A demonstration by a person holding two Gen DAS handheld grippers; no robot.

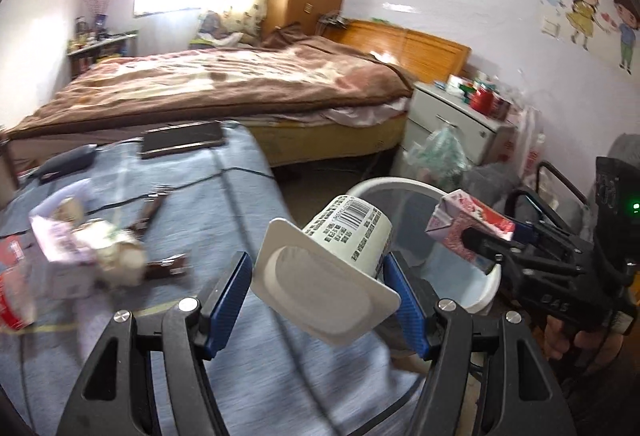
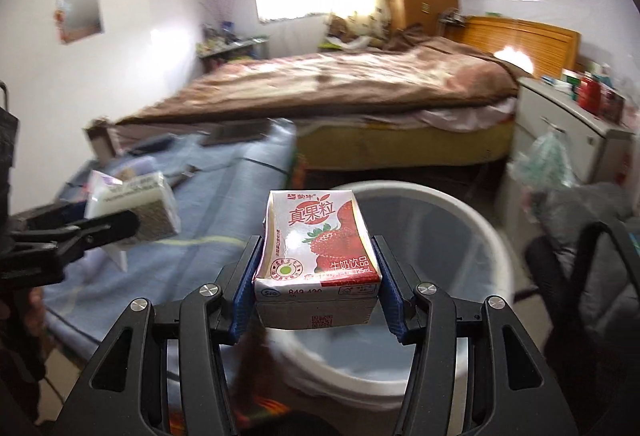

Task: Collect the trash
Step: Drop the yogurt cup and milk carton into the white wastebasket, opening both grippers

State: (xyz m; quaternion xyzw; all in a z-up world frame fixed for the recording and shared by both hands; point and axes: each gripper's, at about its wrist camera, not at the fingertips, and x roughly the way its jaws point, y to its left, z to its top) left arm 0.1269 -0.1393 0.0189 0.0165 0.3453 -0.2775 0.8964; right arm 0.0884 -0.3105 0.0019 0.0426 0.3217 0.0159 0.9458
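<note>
My left gripper is shut on a white yogurt cup with a barcode, its foil lid facing me, carried in the air past the table's edge. Just beyond it on the floor stands a white trash bin. At the right, my right gripper is shut on a pink strawberry milk carton over the bin's rim. In the right wrist view the carton is squeezed between the blue pads of the right gripper, above the bin. The left gripper with the cup shows at the left.
More trash lies on the blue-clothed table: cartons, crumpled tissue, brown wrappers. A dark tablet and cables lie further back. A bed, a white nightstand with hanging bags and a black chair surround the bin.
</note>
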